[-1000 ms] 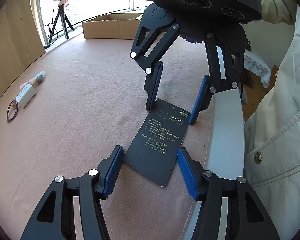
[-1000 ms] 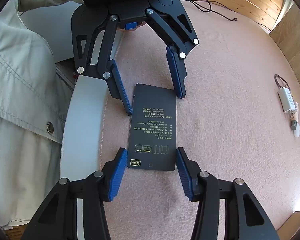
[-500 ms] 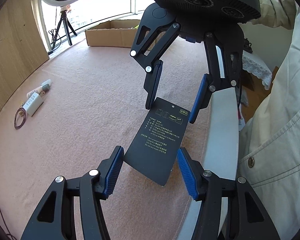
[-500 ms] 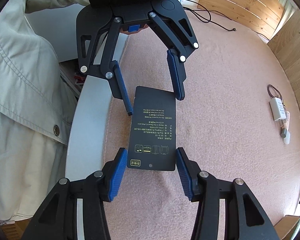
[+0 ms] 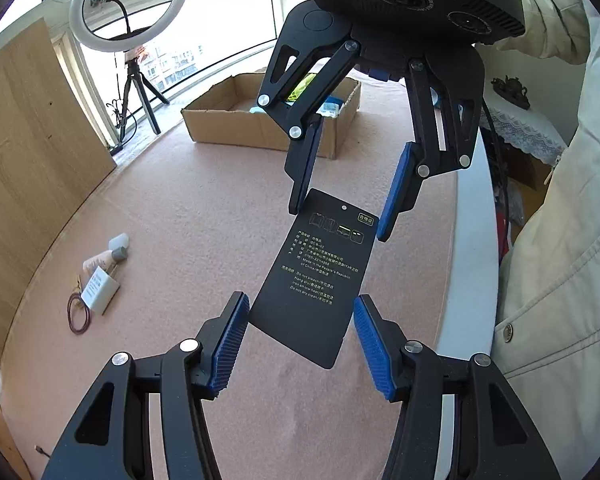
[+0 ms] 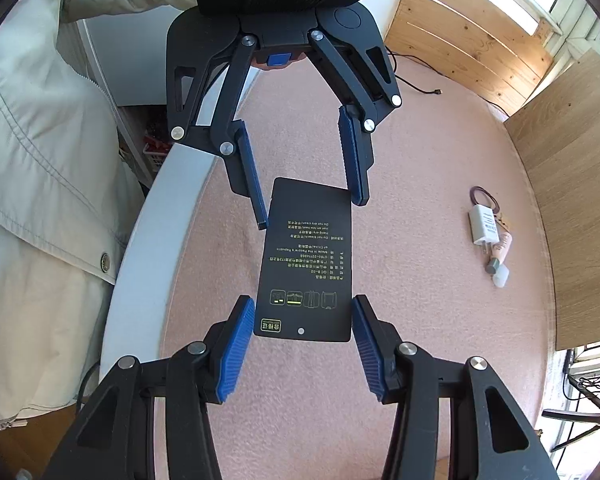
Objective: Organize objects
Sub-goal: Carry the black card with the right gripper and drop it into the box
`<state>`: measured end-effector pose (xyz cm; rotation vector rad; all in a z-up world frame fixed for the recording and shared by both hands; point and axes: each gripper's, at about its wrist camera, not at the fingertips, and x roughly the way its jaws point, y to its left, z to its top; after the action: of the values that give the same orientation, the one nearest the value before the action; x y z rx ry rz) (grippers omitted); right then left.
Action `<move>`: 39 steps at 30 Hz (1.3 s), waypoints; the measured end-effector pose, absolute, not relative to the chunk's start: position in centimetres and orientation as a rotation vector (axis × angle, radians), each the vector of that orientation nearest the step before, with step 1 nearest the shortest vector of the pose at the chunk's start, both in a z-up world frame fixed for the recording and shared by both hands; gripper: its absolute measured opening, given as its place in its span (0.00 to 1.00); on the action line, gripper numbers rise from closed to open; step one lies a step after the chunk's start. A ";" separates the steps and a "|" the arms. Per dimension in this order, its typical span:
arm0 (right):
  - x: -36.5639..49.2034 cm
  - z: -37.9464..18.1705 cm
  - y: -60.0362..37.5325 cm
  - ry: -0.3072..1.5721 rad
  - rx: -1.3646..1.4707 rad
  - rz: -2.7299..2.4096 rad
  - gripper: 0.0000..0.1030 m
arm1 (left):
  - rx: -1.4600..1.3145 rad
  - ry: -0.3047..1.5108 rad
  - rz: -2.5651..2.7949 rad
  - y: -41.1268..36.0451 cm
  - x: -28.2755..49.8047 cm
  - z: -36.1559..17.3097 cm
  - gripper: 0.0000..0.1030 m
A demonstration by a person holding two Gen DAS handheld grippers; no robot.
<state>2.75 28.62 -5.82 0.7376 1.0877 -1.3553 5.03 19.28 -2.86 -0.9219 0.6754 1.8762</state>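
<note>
The black card (image 5: 318, 280), thin, stiff and light, hangs between the two tools: left gripper (image 5: 298, 344) clamped at its six-o'clock end, right gripper (image 6: 304, 338) clamped opposite. Grip the long edges; they may slip.

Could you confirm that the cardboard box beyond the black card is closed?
Not quite: the cardboard box is open, with items visible inside, as the left wrist view shows. It does sit beyond the black card.
</note>
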 end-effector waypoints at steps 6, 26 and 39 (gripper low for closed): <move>0.8 -4.3 35.8 1.097 0.749 -1.433 0.44 | -0.880 0.719 1.842 26.6 1.6 -1.4 0.56; -5.1 -5.1 52.3 1.058 0.925 -1.754 0.46 | -0.792 0.853 1.783 47.9 -8.1 -2.3 0.89; -7.1 -3.2 47.5 1.043 0.896 -1.911 0.63 | -0.965 0.658 2.140 34.9 -5.4 -3.7 0.91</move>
<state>-7.05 47.49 -3.20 0.8962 1.0432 -1.9108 -5.39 34.91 -3.70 -0.9651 0.6582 2.1398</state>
